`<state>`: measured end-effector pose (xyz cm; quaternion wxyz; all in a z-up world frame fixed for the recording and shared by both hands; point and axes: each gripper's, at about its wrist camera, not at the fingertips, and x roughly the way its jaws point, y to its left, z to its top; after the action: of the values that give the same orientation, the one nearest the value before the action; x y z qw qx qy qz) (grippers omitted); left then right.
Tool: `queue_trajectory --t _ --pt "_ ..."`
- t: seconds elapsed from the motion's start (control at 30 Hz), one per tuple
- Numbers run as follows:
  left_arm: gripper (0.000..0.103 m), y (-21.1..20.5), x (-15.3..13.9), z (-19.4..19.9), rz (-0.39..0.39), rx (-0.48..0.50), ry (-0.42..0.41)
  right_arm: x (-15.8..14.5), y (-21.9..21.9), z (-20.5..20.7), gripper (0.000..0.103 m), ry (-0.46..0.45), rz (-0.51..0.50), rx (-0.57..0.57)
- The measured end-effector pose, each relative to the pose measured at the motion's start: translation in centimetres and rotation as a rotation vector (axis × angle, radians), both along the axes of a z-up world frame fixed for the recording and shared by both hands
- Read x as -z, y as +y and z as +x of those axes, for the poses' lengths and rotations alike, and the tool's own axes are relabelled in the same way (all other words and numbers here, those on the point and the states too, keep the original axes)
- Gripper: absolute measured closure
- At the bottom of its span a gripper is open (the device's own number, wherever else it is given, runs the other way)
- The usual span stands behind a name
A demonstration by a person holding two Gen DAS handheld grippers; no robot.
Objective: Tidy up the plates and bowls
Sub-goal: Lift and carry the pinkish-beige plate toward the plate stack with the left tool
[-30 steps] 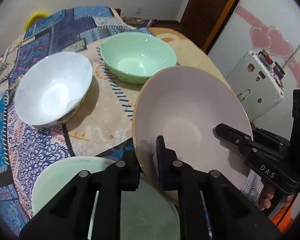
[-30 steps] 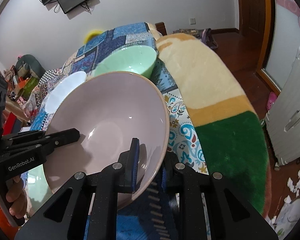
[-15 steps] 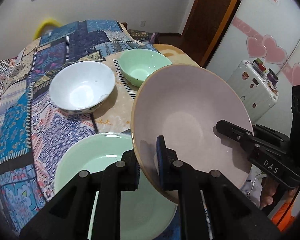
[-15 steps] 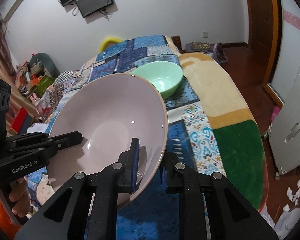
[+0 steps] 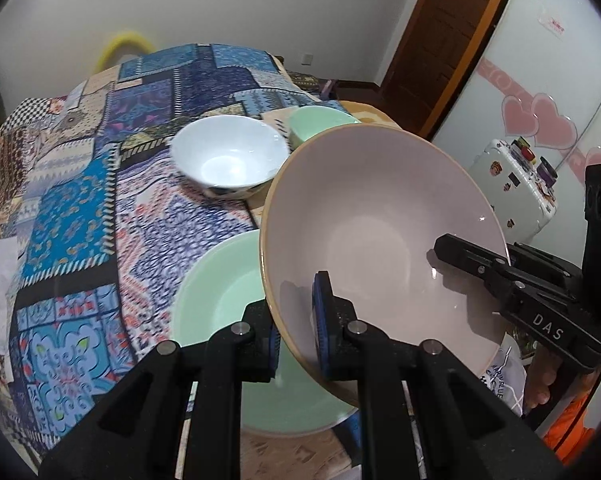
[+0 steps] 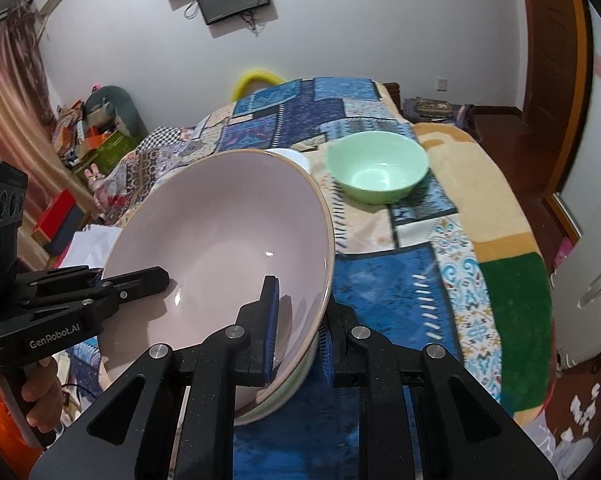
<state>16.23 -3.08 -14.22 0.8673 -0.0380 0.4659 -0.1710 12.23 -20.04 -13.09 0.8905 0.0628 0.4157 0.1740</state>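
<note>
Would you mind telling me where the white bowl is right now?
In the left wrist view the white bowl stands on the patchwork cloth, left of the small green bowl and beyond the lifted pink plate.

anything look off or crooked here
The pink bowl is tilted steeply, pinched at opposite rims by the left gripper and right gripper above the green plate. Nothing looks spilled or broken.

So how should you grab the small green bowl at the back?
Take the small green bowl by its rim, coming from above on the near side: one finger inside, one outside. It sits upright and open on the blanket, and its round sides would likely slip.
</note>
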Motion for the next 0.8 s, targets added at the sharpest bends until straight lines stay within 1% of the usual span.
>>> queue_trajectory --t 0.2,0.53,0.8 --pt "0.089 3.4 -0.2 -1.5 -0.011 -0.051 -0.005 0.1 3.1 -0.3 0.086 -0.004 -0.001 -0.052" --pt "0.089 9.2 -0.3 -3.7 0.011 -0.157 -0.012 0.5 8.6 -0.4 0.086 0.006 0.009 -0.163" --pt "0.089 13.5 0.2 -5.3 0.03 -0.238 -0.002 1.3 12.4 -0.5 0.085 0.028 0.017 -0.242"
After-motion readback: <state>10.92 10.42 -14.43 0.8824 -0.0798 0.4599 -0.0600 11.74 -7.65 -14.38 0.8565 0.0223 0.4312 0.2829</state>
